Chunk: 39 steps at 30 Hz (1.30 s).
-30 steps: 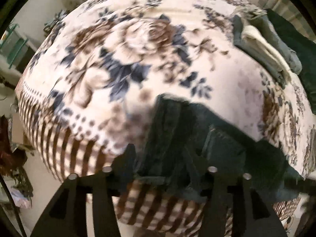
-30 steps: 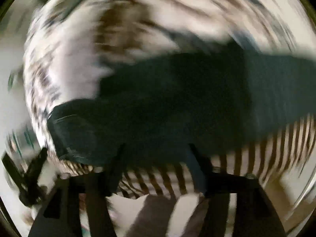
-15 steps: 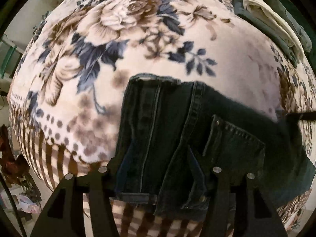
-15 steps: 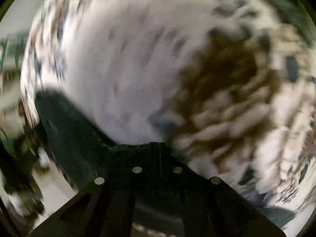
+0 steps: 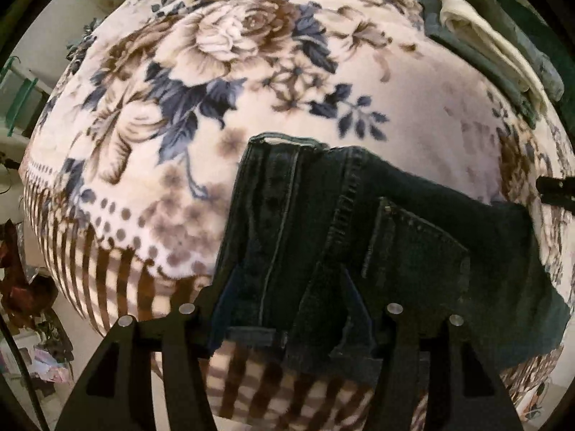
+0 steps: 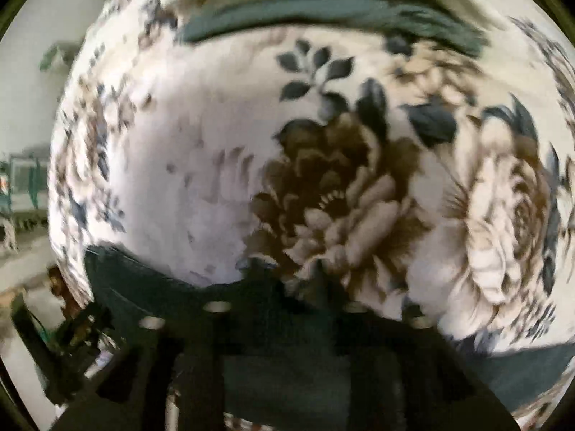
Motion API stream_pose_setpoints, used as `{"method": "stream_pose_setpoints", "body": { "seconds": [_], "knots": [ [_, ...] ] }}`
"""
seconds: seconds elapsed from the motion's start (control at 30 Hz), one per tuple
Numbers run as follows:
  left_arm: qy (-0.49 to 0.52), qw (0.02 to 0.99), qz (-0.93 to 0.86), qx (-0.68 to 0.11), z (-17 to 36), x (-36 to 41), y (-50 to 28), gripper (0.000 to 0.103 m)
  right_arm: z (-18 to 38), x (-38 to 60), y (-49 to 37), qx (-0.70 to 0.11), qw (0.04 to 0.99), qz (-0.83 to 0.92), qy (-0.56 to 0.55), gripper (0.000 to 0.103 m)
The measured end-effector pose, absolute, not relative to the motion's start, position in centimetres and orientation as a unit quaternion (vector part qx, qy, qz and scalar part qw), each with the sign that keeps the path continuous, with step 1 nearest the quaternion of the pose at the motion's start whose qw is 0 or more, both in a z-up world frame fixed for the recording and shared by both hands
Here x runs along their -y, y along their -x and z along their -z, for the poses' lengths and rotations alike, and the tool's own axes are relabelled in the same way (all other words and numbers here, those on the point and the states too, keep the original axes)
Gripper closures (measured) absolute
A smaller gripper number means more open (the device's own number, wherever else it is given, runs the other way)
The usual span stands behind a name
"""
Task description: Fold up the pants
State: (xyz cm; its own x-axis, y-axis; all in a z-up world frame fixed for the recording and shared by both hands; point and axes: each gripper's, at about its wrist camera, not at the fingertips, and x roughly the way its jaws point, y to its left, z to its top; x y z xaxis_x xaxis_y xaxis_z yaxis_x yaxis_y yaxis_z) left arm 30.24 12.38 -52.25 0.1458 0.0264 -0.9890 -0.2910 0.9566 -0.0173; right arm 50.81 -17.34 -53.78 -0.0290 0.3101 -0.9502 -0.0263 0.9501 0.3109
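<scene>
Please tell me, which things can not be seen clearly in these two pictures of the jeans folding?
- Legs of the jeans: cut off at the right edge of the left wrist view.
- Right tool: blurred in its own view, dark against dark denim; open or shut cannot be told.
- Stack of folded clothes: cut by the top edge; the number of pieces is unclear.
- Bed edge under the blanket: hidden by the left tool.

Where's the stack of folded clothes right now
In the left wrist view, the folded clothes sit at the upper right on the floral blanket, beyond the dark jeans.
</scene>
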Motion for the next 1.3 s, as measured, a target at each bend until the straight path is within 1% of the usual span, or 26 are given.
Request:
{"method": "stream_pose_setpoints", "body": {
  "seconds": [0.03, 0.1, 0.13, 0.17, 0.2, 0.23, 0.27, 0.37, 0.5, 0.67, 0.77, 0.83, 0.87, 0.93, 1.03, 1.1, 1.13, 1.3],
  "knots": [
    [0.103, 0.753, -0.105, -0.641, 51.8, -12.1, -30.1, 0.048, 53.6, 18.2, -50.0, -0.703, 0.693, -0.115, -0.114, 0.024],
    [0.102, 0.762, -0.094, -0.633, 50.8, -10.7, -30.1, 0.046, 53.9, 19.9, -47.5, -0.694, 0.697, -0.091, -0.155, 0.022],
    [0.098, 0.765, -0.091, -0.629, 50.3, -10.0, -30.1, 0.039, 54.0, 21.6, -45.6, -0.687, 0.7, -0.075, -0.181, 0.022],
    [0.091, 0.772, -0.085, -0.623, 49.8, -8.8, -30.2, 0.026, 54.2, 23.1, -44.1, -0.681, 0.702, -0.065, -0.201, 0.017],
    [0.085, 0.775, -0.082, -0.62, 49.4, -8.0, -30.5, 0.02, 54.6, 24.5, -42.4, -0.675, 0.702, -0.052, -0.222, 0.013],
    [0.07, 0.78, -0.076, -0.618, 49.1, -6.4, -30.7, 0.011, 55.5, 24.2, -40.8, -0.672, 0.7, -0.039, -0.238, 0.012],
    [0.059, 0.781, -0.071, -0.617, 48.9, -5.2, -31.0, 0.009, 56.0, 25.2, -39.4, -0.671, 0.697, -0.025, -0.253, 0.012],
    [0.02, 0.778, -0.046, -0.626, 49.1, -0.2, -32.0, 0.009, 56.9, 30.6, -34.3, -0.658, 0.694, 0.035, -0.291, 0.012],
    [0.017, 0.766, -0.005, -0.643, 50.1, 7.3, -32.7, 0.009, 57.1, 41.5, -27.9, -0.625, 0.683, 0.127, -0.355, 0.012],
    [0.015, 0.749, 0.028, -0.662, 51.7, 16.8, -32.5, 0.009, 57.1, 56.7, -19.9, -0.534, 0.674, 0.238, -0.452, 0.012],
    [0.029, 0.729, 0.046, -0.682, 53.8, 22.1, -32.2, 0.009, 58.7, 64.4, -16.3, -0.48, 0.657, 0.268, -0.516, 0.012],
    [0.055, 0.698, 0.05, -0.712, 56.5, 24.4, -31.9, 0.009, 60.9, 68.6, -15.1, -0.458, 0.652, 0.255, -0.549, 0.013],
    [0.06, 0.689, 0.047, -0.721, 57.6, 25.1, -31.8, 0.009, 61.8, 69.9, -15.0, -0.453, 0.651, 0.244, -0.558, 0.014],
    [0.023, 0.688, 0.027, -0.724, 59.7, 26.5, -31.7, 0.009, 63.9, 71.7, -15.1, -0.452, 0.645, 0.218, -0.576, 0.014],
    [0.006, 0.699, 0.019, -0.715, 60.3, 27.4, -31.7, 0.0, 66.3, 72.6, -15.8, -0.438, 0.645, 0.178, -0.6, 0.014],
    [0.004, 0.7, 0.013, -0.714, 60.6, 27.6, -31.9, 0.0, 66.2, 71.7, -16.5, -0.4, 0.667, 0.138, -0.613, 0.022],
    [0.006, 0.7, 0.011, -0.714, 60.8, 27.7, -31.9, 0.0, 66.0, 71.8, -16.8, -0.381, 0.674, 0.117, -0.621, 0.028],
    [0.004, 0.688, -0.005, -0.726, 61.9, 28.5, -33.3, 0.0, 69.0, 72.8, -16.5, -0.355, 0.652, 0.113, -0.661, 0.028]
  ]
}}
